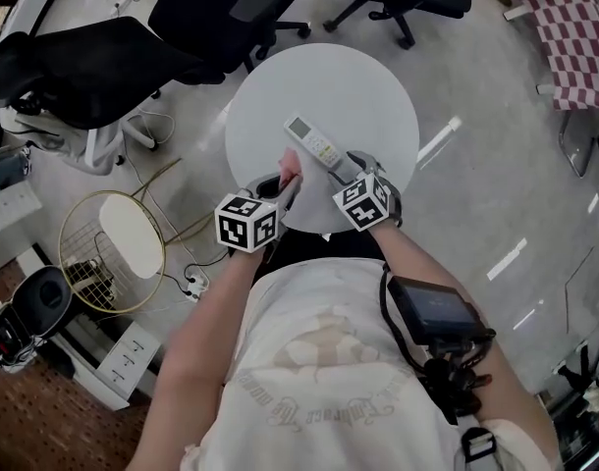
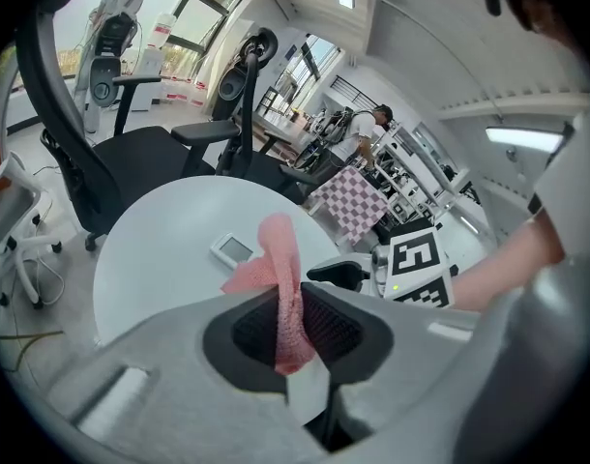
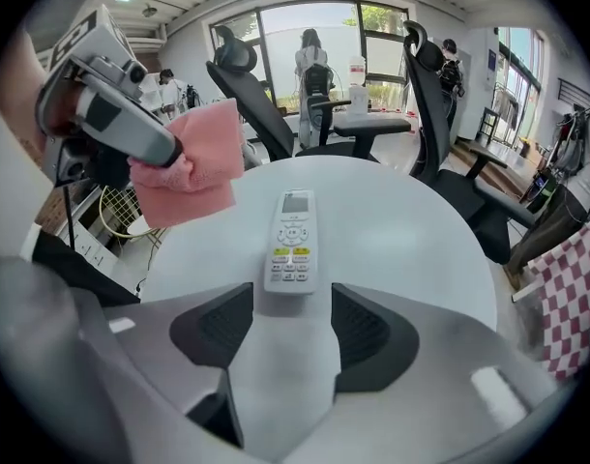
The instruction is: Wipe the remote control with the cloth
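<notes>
A white remote control [image 1: 314, 145] lies flat on the round white table [image 1: 378, 96], pointing away from me. My left gripper [image 1: 283, 188] is shut on a pink cloth [image 1: 290, 170], held just left of the remote's near end. In the left gripper view the cloth [image 2: 285, 298] stands up between the jaws, with the remote [image 2: 234, 249] beyond it. My right gripper [image 3: 293, 303] is open. The near end of the remote [image 3: 292, 243] sits at its jaw tips with a gap on both sides. The right gripper view also shows the left gripper [image 3: 109, 114] and the cloth [image 3: 191, 167].
Black office chairs [image 1: 93, 67] stand around the far and left sides of the table. A round wire basket [image 1: 113, 248] and cables with a power strip [image 1: 191, 285] lie on the floor to the left. A checkered cloth [image 1: 574, 37] is at far right.
</notes>
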